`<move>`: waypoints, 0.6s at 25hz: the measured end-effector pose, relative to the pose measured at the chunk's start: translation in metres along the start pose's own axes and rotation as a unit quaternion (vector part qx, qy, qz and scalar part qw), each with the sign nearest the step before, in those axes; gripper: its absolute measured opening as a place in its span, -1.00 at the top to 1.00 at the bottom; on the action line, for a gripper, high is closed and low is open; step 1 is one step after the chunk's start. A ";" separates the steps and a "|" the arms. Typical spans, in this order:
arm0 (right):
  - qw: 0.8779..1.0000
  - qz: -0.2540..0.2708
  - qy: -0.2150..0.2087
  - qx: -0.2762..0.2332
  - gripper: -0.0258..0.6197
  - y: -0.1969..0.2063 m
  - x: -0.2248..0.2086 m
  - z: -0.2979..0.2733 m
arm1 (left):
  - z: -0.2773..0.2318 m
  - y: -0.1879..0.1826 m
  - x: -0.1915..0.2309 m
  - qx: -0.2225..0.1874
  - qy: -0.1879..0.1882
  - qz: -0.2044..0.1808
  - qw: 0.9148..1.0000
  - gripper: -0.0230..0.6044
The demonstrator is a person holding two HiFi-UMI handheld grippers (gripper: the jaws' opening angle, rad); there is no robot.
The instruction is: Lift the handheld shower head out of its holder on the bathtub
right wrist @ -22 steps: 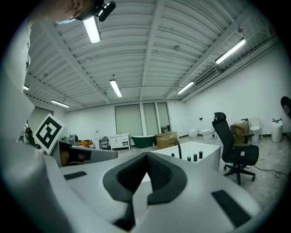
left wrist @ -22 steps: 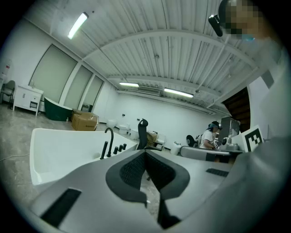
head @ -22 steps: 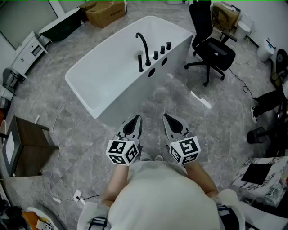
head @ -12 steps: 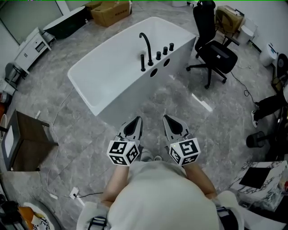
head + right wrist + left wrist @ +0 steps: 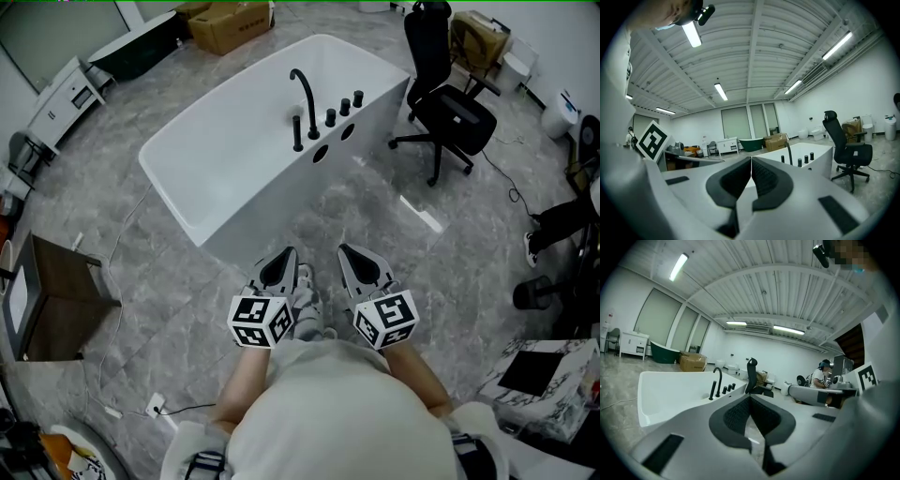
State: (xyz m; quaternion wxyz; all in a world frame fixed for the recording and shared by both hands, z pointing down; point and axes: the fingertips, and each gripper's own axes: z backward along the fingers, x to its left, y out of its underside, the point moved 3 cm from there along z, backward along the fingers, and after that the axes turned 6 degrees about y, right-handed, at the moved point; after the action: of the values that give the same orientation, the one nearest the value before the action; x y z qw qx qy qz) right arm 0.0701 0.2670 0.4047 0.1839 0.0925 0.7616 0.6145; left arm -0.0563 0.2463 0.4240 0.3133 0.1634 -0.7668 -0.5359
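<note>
A white freestanding bathtub (image 5: 225,150) stands on the grey floor ahead of me. On its near rim are a black arched faucet (image 5: 302,92), a black upright handheld shower head (image 5: 297,132) in its holder, and three black knobs (image 5: 344,104). My left gripper (image 5: 289,252) and right gripper (image 5: 344,249) are held side by side close to my body, well short of the tub, both shut and empty. The left gripper view shows the tub (image 5: 665,390) and shower head (image 5: 712,391) beyond the left gripper (image 5: 750,397). The right gripper (image 5: 751,159) faces the faucet (image 5: 789,152).
A black office chair (image 5: 448,105) stands right of the tub. A cardboard box (image 5: 230,23) lies behind it. A wooden cabinet (image 5: 58,300) is at the left, with cables on the floor. A marble-topped table (image 5: 555,377) sits at the lower right. My shoe (image 5: 307,298) shows between the grippers.
A shoe has come into view between the grippers as the person steps toward the tub. The left gripper has shifted slightly right. Both jaws stay shut.
</note>
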 end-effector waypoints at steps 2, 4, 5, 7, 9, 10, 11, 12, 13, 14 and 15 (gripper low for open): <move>1.000 -0.001 0.001 0.003 0.86 0.000 -0.006 -0.009 | -0.009 -0.001 0.005 -0.004 0.012 0.011 1.000 0.86; 1.000 -0.006 0.002 0.006 0.86 -0.001 -0.015 -0.019 | -0.023 -0.004 0.010 -0.007 0.026 0.022 0.999 0.86; 1.000 -0.008 0.002 0.007 0.86 -0.002 -0.021 -0.025 | -0.030 -0.006 0.013 -0.007 0.030 0.024 0.999 0.86; 1.000 -0.008 0.005 0.008 0.86 -0.005 -0.032 -0.038 | -0.046 -0.010 0.020 -0.005 0.030 0.022 0.999 0.86; 1.000 -0.004 0.009 0.010 0.86 -0.008 -0.042 -0.054 | -0.060 -0.014 0.030 -0.005 0.027 0.023 0.999 0.86; 1.000 -0.002 0.010 0.011 0.86 -0.010 -0.047 -0.062 | -0.068 -0.016 0.035 -0.004 0.026 0.027 0.999 0.86; 1.000 0.000 0.010 0.012 0.86 -0.013 -0.052 -0.070 | -0.076 -0.018 0.040 -0.002 0.027 0.031 0.999 0.86; 1.000 0.003 0.009 0.012 0.86 -0.017 -0.056 -0.079 | -0.083 -0.021 0.045 0.001 0.029 0.034 0.999 0.86; 1.000 0.005 0.009 0.012 0.86 -0.022 -0.060 -0.088 | -0.091 -0.025 0.051 0.005 0.030 0.034 0.999 0.86; 1.000 0.007 0.010 0.012 0.86 -0.025 -0.064 -0.098 | -0.098 -0.029 0.057 0.008 0.032 0.033 0.999 0.86; 1.000 0.008 0.013 0.012 0.86 -0.029 -0.068 -0.107 | -0.106 -0.033 0.063 0.010 0.032 0.031 0.999 0.86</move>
State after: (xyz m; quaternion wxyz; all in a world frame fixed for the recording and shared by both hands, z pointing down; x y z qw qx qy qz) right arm 0.0923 0.1390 0.4070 0.1682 0.0932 0.7701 0.6082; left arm -0.0370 0.1209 0.4365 0.3525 0.1594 -0.7663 -0.5129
